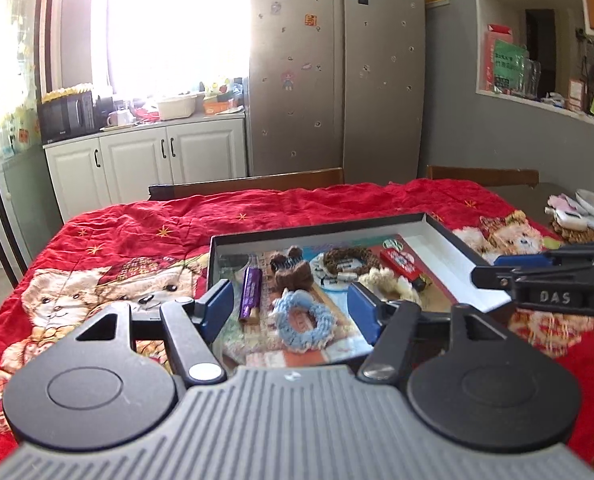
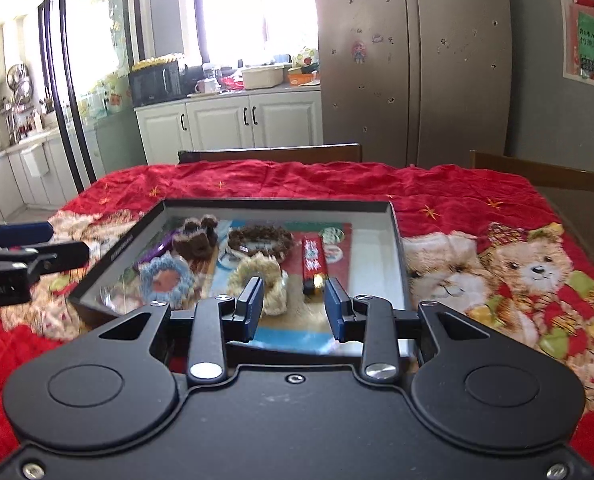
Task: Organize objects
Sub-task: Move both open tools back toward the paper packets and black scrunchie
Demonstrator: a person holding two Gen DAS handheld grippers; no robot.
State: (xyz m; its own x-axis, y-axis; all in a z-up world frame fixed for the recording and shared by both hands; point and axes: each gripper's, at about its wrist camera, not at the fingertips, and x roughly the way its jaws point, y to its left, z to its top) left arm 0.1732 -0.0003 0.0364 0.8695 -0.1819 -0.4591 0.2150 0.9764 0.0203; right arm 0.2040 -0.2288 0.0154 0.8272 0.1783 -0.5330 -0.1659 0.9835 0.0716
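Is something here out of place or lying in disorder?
Inside the box nothing is spilled or damaged. Odd is only a small heap of items at the far right of the table, outside the box on bare tabletop; too blurred to name.

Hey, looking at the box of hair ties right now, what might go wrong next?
1. The blue scrunchie, purple tube and brown bear clip lie close together, so the open left gripper may snag a neighbor.
2. The right gripper, also open, hovers low near the box wall and could nudge it.

Fuzzy knitted scrunchie (image 1: 300, 318), glossy cardboard tray (image 1: 443, 246)
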